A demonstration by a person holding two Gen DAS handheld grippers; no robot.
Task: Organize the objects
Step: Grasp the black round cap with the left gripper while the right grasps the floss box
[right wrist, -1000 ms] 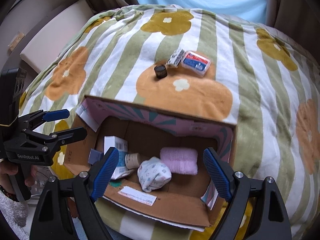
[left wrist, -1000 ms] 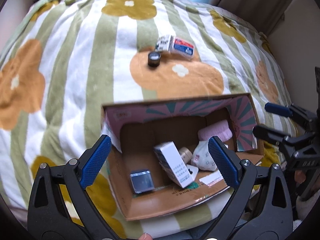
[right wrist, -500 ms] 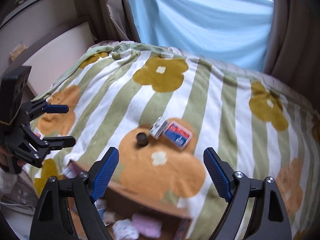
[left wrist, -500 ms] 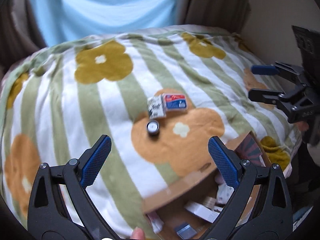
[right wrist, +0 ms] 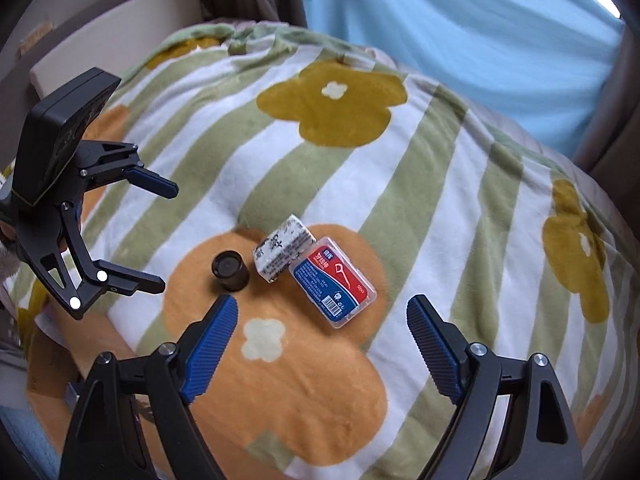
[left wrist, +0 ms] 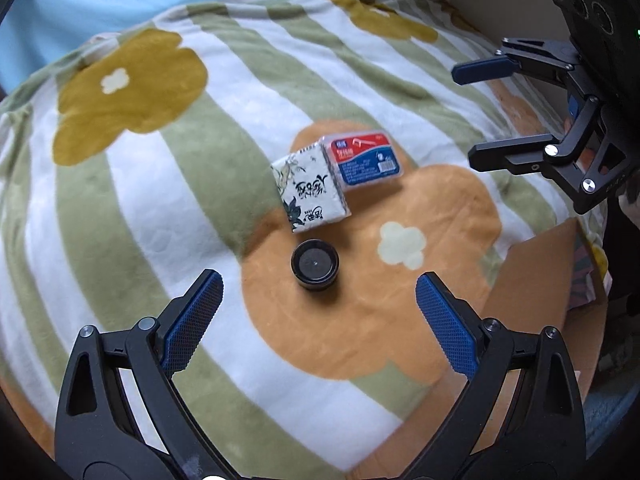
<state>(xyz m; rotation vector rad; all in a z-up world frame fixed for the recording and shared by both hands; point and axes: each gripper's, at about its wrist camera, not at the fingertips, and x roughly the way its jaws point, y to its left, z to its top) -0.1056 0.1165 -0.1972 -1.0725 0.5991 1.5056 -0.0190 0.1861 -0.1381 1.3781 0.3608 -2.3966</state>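
Three small objects lie together on an orange flower of the striped blanket. A small black round jar stands nearest. A white tissue pack with black print touches a clear floss-pick box with a red and blue label. My left gripper is open and empty, with the jar just ahead between its jaws; it also shows at the left of the right wrist view. My right gripper is open and empty, just short of the floss-pick box; it also shows at the right of the left wrist view.
The cardboard box with a patterned flap sits at the near right edge of the left wrist view; its brown flap shows at the lower left of the right wrist view. A blue curtain hangs behind the bed. A beige ledge is at far left.
Both grippers have risen from over the open box and moved forward towards the three objects on the blanket. The box has dropped to the frame edges. Both stay open.
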